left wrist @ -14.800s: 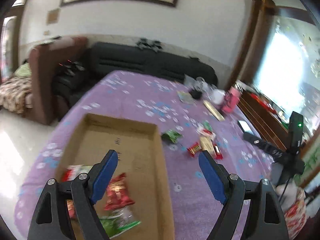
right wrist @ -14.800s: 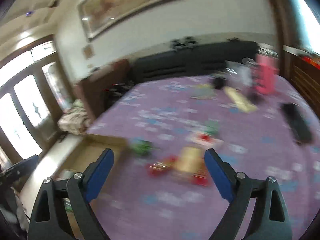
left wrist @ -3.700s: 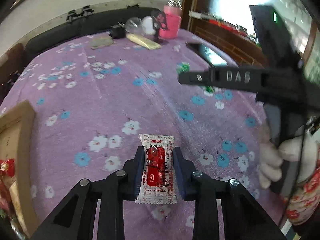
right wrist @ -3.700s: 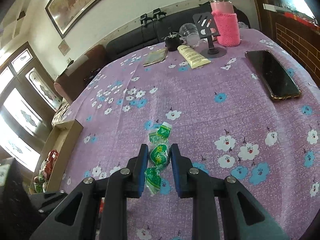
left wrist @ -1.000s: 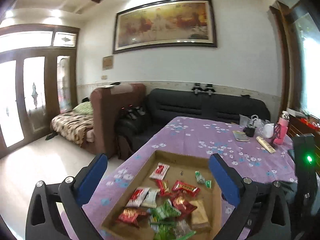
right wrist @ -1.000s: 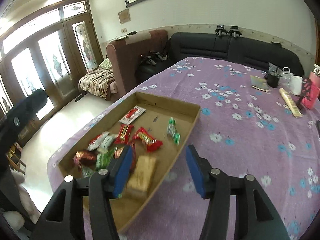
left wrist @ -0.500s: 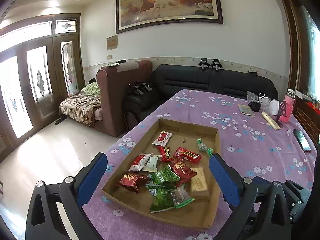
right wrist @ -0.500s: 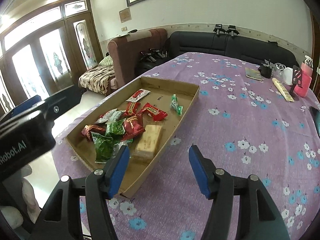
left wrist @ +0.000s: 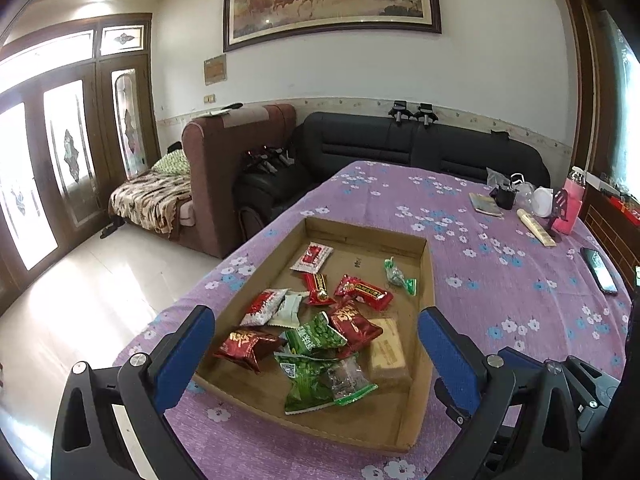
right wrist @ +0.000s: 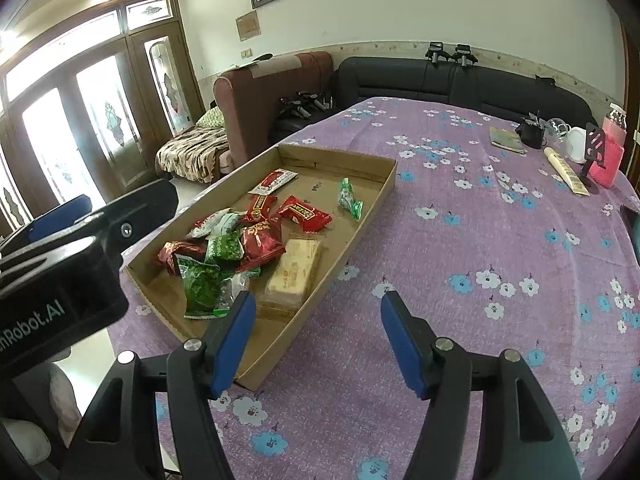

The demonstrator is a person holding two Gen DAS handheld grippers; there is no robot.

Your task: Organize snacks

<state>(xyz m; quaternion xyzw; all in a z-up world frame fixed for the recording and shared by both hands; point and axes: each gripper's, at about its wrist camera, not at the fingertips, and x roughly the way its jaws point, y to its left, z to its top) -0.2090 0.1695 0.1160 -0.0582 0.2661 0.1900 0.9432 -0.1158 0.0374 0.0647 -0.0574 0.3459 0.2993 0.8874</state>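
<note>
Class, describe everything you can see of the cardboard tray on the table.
The cardboard tray is a shallow, open-topped brown box, long and rectangular, with low upright walls. It lies flat on the purple floral tablecloth, near the table's edge. Inside, wrapped snacks in red, green and white lie loosely heaped toward its near end; the far end is mostly bare. Neither tongs touches it.

— What sits on the purple flowered tabletop (left wrist: 500, 280)?
— A shallow brown cardboard tray (left wrist: 427, 272) with red and green snack packets (left wrist: 320, 332) piled at its near end.
— And the left tongs (left wrist: 316, 356)?
— Spread wide, empty, above the tray's near end.
</note>
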